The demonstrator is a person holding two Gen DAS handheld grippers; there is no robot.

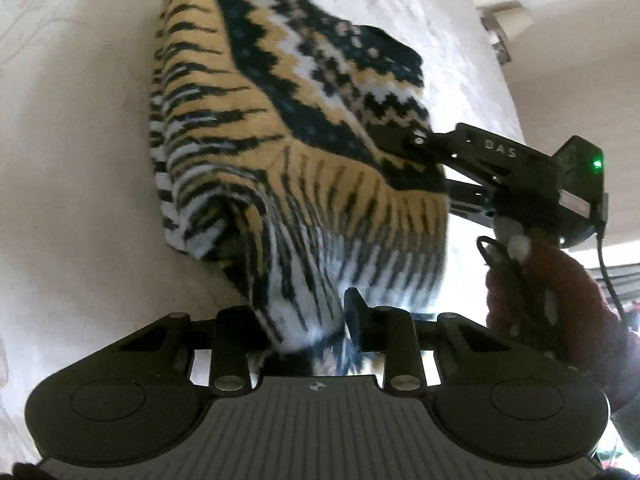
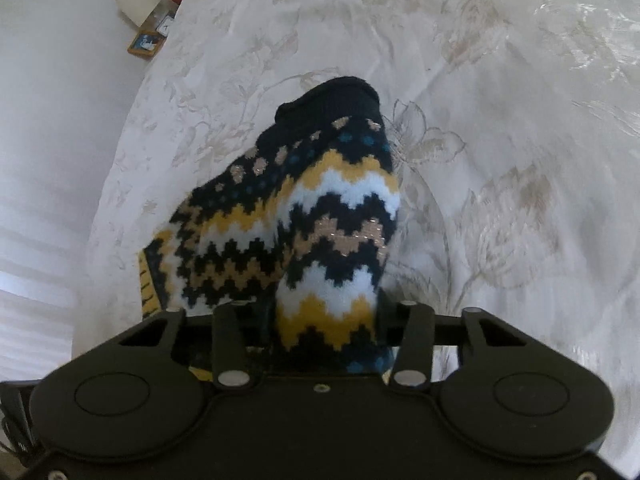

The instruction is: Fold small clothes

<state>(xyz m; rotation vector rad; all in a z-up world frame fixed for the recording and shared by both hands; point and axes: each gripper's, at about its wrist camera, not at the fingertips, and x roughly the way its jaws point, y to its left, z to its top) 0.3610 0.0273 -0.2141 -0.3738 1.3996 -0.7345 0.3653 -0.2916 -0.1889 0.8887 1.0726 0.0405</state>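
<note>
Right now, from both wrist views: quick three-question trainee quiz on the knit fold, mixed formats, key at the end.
1. True or false: the knitted garment hangs clear of the white floral bedspread.
2. Multiple choice: in the left wrist view, the right tool meets the garment at its A) right-hand edge B) far top edge C) left-hand edge.
3. Short answer: what lies between the fingers of the left tool?

Key:
1. False; its far part lies on the bedspread, only the near part is lifted.
2. A.
3. A bunched fold of the garment's black-and-white striped inside; the right tool's fingers likewise close on a fold of the zigzag face.
</note>
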